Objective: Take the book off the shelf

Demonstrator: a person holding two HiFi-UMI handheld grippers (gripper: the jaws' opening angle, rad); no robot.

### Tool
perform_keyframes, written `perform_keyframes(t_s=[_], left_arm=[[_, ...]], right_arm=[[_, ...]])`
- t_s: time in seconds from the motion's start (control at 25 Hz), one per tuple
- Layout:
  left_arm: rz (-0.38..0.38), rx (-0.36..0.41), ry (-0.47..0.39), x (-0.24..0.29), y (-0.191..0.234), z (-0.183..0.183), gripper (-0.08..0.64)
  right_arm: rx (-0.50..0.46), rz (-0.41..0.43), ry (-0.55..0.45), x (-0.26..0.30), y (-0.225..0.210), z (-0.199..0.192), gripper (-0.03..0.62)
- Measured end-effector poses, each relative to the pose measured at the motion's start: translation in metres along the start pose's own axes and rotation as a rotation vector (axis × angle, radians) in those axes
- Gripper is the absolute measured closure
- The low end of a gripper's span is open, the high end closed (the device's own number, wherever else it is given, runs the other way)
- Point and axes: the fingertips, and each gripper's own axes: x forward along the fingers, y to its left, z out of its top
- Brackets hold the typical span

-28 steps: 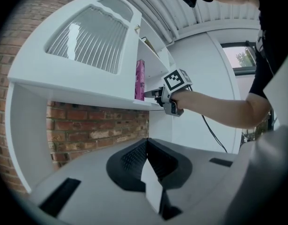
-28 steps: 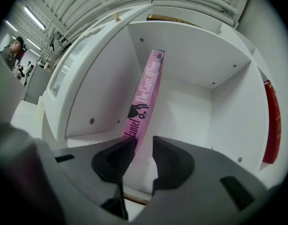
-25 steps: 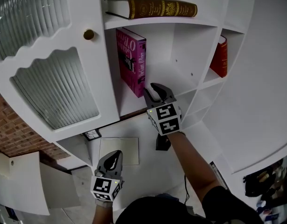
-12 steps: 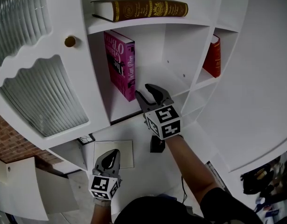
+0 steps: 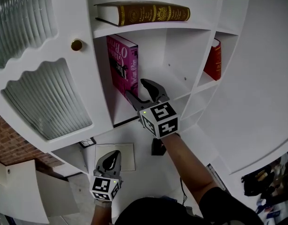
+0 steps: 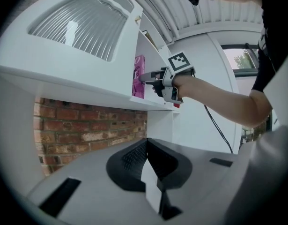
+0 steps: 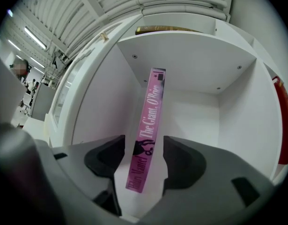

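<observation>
- The pink hardback book [image 5: 125, 67] stands on end at the left of the white shelf compartment [image 5: 181, 84], under a brown gilt book [image 5: 144, 13] lying flat.
- The right gripper [image 5: 136, 89] has just been opening its jaws; they now straddle the pink spine without pressing it.
- The left gripper [image 5: 113, 155] hangs low, jaws closed together on nothing.

We look down on the shelf [image 5: 200, 26] from our head; both gripper views face its book [image 5: 125, 69], the right close.
</observation>
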Motion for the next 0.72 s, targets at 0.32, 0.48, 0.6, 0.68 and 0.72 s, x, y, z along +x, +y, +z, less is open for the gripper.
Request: perform_keyframes(t_s=[0.32,0.48,0.6,0.68,0.72], left_arm=[[0.024,-0.002,0.017,-0.008,0.01,0.002,0.552],[0.054,0.001,0.004,-0.012,0.018,0.005,0.552],[0.074,-0.001,0.009,-0.016,0.024,0.004,0.552],[0.088,-0.004,0.012,-0.019,0.028,0.003,0.552],[0.094,-0.006,0.014,-0.02,0.03,0.002,0.552]], right_arm=[[0.006,-0.015,-0.014,0.035,-0.003,0.015,0.331],[0.01,-0.027,-0.023,0.05,-0.006,0.017,0.33],[0.017,-0.037,-0.034,0.059,-0.007,0.018,0.33],[0.022,-0.04,-0.036,0.065,-0.007,0.018,0.331],[0.024,-0.039,-0.036,0.067,-0.006,0.017,0.331]])
